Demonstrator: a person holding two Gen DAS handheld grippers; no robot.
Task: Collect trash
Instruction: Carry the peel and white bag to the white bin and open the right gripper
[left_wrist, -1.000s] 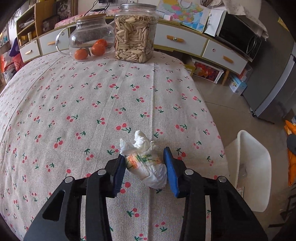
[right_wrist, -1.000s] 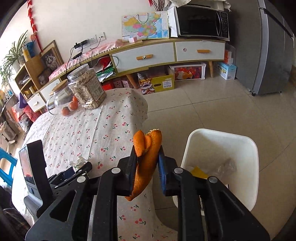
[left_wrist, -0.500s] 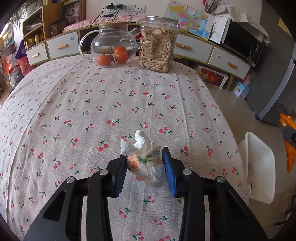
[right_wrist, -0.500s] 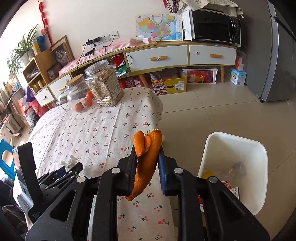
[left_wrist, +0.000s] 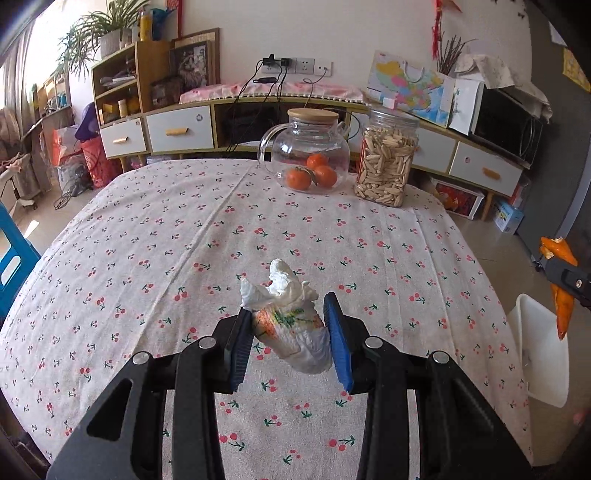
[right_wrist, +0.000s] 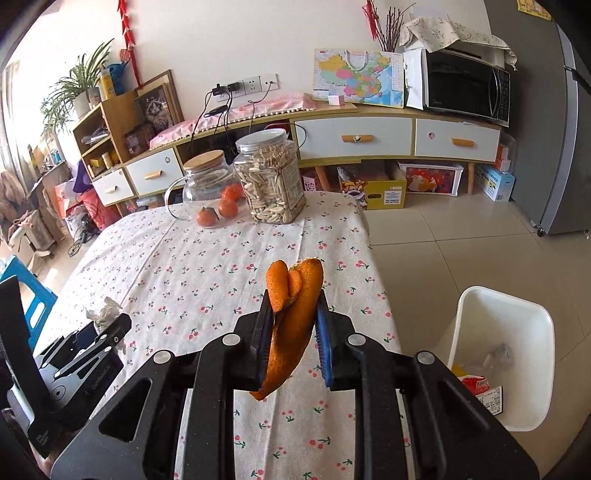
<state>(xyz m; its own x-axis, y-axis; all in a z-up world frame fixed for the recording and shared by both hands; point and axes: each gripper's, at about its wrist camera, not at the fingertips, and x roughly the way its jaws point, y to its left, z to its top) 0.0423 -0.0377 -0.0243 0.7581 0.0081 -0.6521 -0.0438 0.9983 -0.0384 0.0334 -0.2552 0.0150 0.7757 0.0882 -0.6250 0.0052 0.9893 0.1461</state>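
Two grippers, both loaded. Left gripper (left_wrist: 291, 332) has its jaws clamped on a crumpled tissue wad (left_wrist: 291, 325) with orange/green print, held clear above the cherry-print tablecloth (left_wrist: 147, 258), lower centre of the left wrist view. Right gripper (right_wrist: 293, 332) is pinched narrow on a strip of orange peel (right_wrist: 291, 325), long axis roughly vertical, tail hanging below the pads.

Key relation: white trash bin (right_wrist: 498, 354) sits on the floor off the table's edge, lower right in both views. In the right wrist view it's just right of the jaws and below them, some wrappers already inside. In the left wrist view only a sliver of the bin shows at the right edge, with the peel and the right gripper's tip between the tissue and the bin. So the right hand is nearer and, I'd judge, should drop first; left has to cross over the table edge to the right.

Glass teapot with oranges (left_wrist: 306, 158) and seed jar (left_wrist: 386, 158) are upper centre, well apart from both grippers, not in the path.

Risk: peel hangs low, could clip the bin rim on approach.
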